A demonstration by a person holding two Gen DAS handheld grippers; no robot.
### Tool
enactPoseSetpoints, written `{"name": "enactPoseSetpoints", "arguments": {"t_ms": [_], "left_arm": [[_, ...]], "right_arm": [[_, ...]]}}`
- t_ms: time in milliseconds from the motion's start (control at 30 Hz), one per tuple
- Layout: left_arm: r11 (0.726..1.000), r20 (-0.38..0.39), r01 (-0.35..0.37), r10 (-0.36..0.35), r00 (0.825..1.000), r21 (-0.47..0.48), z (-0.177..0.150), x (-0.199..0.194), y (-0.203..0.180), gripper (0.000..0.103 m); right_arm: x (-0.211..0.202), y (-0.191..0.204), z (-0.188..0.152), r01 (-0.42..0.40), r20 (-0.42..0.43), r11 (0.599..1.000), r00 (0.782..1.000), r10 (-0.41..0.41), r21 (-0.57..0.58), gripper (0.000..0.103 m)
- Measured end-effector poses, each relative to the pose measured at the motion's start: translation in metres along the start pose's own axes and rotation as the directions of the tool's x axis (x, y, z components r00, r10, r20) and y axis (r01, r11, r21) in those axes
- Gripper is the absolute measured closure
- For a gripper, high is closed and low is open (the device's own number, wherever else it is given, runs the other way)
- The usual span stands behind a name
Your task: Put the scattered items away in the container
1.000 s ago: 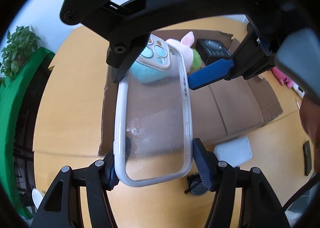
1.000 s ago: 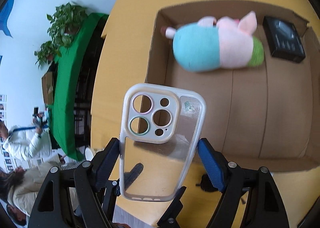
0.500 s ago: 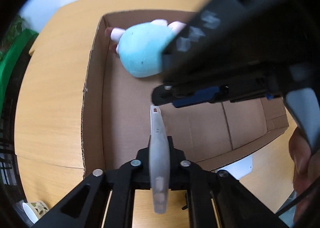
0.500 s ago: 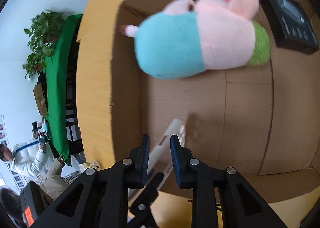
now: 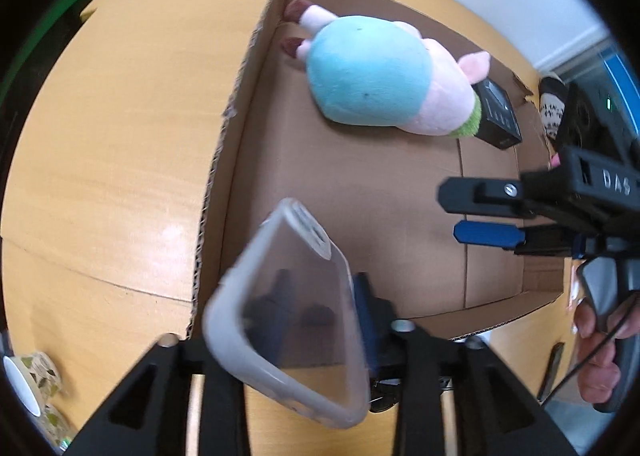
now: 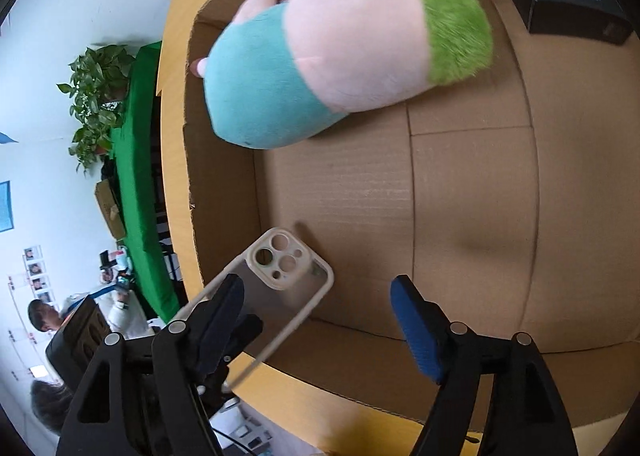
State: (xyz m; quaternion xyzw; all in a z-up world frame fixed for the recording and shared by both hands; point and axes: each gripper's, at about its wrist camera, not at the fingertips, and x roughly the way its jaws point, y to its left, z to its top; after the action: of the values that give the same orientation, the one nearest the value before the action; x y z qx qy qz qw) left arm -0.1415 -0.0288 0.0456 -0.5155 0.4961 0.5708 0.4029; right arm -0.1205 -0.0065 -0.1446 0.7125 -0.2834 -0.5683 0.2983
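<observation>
A clear phone case point(image 5: 296, 320) with a beige camera frame is tilted over the near left corner of the open cardboard box point(image 5: 240, 104). My left gripper point(image 5: 316, 316) is shut on the phone case. In the right wrist view the case point(image 6: 276, 288) hangs over the box's near wall point(image 6: 360, 356). My right gripper point(image 6: 320, 320) is open and empty inside the box, to the right of the case; it also shows in the left wrist view point(image 5: 492, 216). A blue, pink and green plush toy point(image 5: 380, 92) and a black device point(image 5: 498, 112) lie in the box.
The box stands on a wooden table point(image 5: 108, 144). Tape rolls point(image 5: 28, 384) lie at the table's near left. A dark flat item point(image 5: 550, 368) lies near right of the box. A green-covered table and a plant point(image 6: 96, 96) stand beyond.
My right gripper has opened and let go of the phone case, and moved right. My left gripper keeps the case, which has tilted from edge-on to angled over the box's near left corner.
</observation>
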Motion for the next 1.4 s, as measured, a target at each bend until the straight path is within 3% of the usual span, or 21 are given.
{"name": "enactPoseSetpoints", "arguments": {"t_ms": [100,200,267,333,467,567,600,700,800,900,967,1033,1100,1300,1400], "left_arm": [[0.998,0.001,0.052,-0.052,0.999,-0.047,-0.006,0.002,0.005,0.058],[0.994,0.006,0.077,-0.076,0.997,-0.072,-0.006,0.021,0.01,0.058],[0.992,0.01,0.092,-0.091,0.996,-0.083,-0.009,0.018,0.008,0.069],[0.989,-0.005,0.112,-0.113,0.994,-0.094,-0.006,0.021,0.009,0.095],[0.992,0.006,0.099,-0.099,0.995,-0.072,0.003,0.025,-0.006,0.1],[1.0,0.064,-0.003,0.004,0.998,-0.011,0.011,0.017,-0.03,0.102],[0.997,0.1,-0.074,0.07,0.993,0.038,0.013,0.007,-0.042,0.102],[0.95,0.19,-0.267,0.236,0.953,0.16,0.017,-0.012,-0.081,0.101],[0.927,0.187,-0.321,0.286,0.94,0.194,0.016,-0.011,-0.112,0.1],[0.942,0.094,-0.263,0.248,0.964,0.208,0.007,0.014,-0.131,0.086],[0.97,0.033,-0.171,0.168,0.985,0.172,0.008,0.028,-0.132,0.076],[0.981,0.011,-0.129,0.129,0.992,0.147,0.004,0.025,-0.127,0.07],[0.989,0.01,-0.095,0.094,0.996,0.114,0.001,0.022,-0.122,0.069],[1.0,0.09,-0.008,0.009,0.996,-0.004,0.005,-0.011,-0.082,0.05],[0.996,0.1,0.074,-0.067,0.993,-0.06,0.007,-0.018,-0.061,0.04]], "right_arm": [[-0.001,-0.01,0.0,-0.036,-0.003,0.999,0.999,0.036,0.007,0.021],[0.003,-0.01,-0.002,-0.056,-0.028,0.998,0.998,0.055,-0.024,0.018],[0.004,-0.012,-0.009,-0.061,-0.053,0.995,0.997,0.057,-0.079,0.018],[0.007,-0.007,-0.016,-0.062,-0.075,0.988,0.996,0.052,-0.141,0.017],[0.007,-0.014,-0.022,-0.091,-0.063,0.989,0.994,0.084,-0.118,0.016],[0.004,-0.028,-0.024,-0.117,-0.046,0.99,0.992,0.113,-0.077,0.016],[0.001,-0.033,-0.025,-0.12,-0.04,0.99,0.992,0.118,-0.07,0.016],[-0.009,-0.043,-0.025,-0.134,-0.026,0.989,0.991,0.132,-0.056,0.016],[-0.018,-0.053,-0.024,-0.146,0.0,0.989,0.989,0.146,-0.034,0.016],[-0.027,-0.064,-0.023,-0.143,0.026,0.99,0.989,0.143,-0.007,0.016],[-0.034,-0.069,-0.023,-0.14,0.04,0.99,0.99,0.139,0.018,0.016],[-0.041,-0.077,-0.025,-0.133,0.048,0.991,0.99,0.131,0.032,0.013],[-0.043,-0.081,-0.027,-0.123,0.044,0.992,0.992,0.121,0.041,0.012],[-0.035,-0.081,-0.025,-0.123,0.036,0.991,0.992,0.121,0.059,0.011],[-0.031,-0.072,-0.025,-0.12,0.019,0.993,0.993,0.119,0.021,0.011]]}}
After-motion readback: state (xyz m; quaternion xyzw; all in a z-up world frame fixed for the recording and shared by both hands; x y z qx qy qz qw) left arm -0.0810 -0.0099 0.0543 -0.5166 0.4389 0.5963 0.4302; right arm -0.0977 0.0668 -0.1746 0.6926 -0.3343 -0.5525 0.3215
